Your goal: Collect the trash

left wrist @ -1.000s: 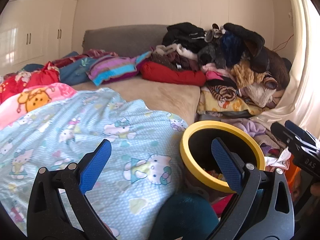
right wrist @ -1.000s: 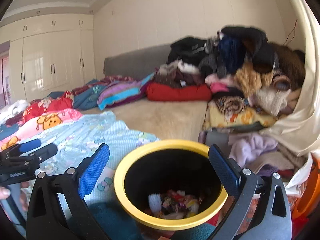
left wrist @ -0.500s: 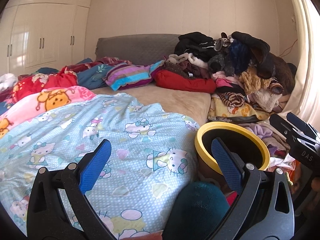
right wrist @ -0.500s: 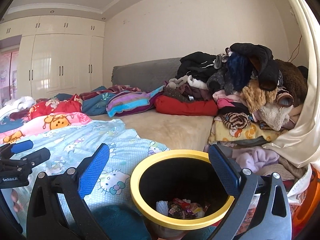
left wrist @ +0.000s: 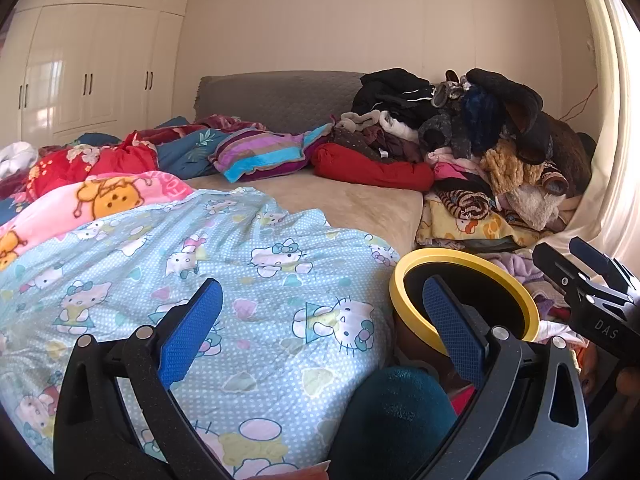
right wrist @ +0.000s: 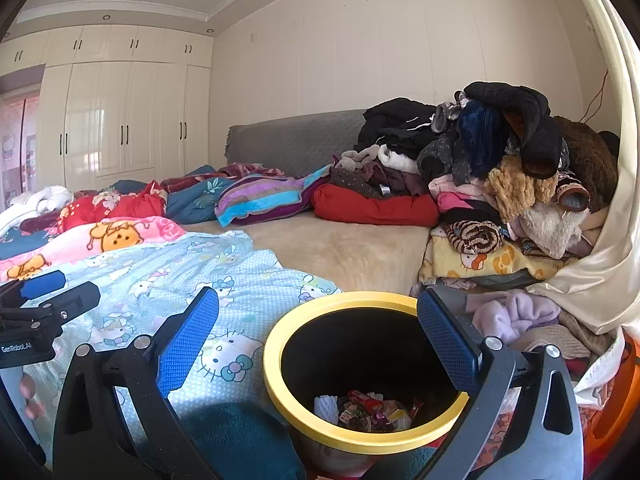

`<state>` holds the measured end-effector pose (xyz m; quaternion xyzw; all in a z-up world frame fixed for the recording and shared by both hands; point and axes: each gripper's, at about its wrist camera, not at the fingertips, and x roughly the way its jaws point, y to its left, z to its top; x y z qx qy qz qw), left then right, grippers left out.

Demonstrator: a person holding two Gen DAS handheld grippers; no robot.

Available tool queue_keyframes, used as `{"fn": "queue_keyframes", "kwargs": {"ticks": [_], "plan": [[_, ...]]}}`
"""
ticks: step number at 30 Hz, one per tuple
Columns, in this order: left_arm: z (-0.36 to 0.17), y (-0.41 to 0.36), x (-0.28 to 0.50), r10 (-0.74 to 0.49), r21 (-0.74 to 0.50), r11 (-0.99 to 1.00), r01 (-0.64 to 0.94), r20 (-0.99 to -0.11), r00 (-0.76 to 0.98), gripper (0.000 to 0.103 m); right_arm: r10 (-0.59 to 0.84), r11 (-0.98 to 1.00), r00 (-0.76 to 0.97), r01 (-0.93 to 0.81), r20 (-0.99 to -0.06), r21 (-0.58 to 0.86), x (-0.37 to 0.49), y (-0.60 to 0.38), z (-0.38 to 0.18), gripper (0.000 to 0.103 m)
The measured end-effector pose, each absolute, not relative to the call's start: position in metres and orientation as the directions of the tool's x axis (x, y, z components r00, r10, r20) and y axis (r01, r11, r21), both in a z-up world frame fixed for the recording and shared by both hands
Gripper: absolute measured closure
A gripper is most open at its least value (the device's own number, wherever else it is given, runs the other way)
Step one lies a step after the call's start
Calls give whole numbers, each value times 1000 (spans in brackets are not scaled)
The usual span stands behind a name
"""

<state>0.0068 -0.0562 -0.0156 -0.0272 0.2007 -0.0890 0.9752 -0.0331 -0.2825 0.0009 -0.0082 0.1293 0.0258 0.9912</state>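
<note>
Both grippers: black matte frames, silver rivets, blue textured pads. Left gripper carries white "GenRoboLAI" lettering; right gripper is marked "DAS". Bare fingertips show below left unit.

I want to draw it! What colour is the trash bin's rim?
Yellow. The trash bin is black inside; the right wrist view shows it best.

bin base: hidden | wrappers: unreadable | left claw: cropped
</note>
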Motion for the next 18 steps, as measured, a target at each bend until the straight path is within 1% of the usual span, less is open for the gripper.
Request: {"fn": "queue_keyframes", "kwargs": {"ticks": [18], "plan": [[-14, -53, 6, -182, -91, 983, 159, -384, 905, 11, 42, 999, 966, -47, -257, -15, -33, -284, 0, 6]]}}
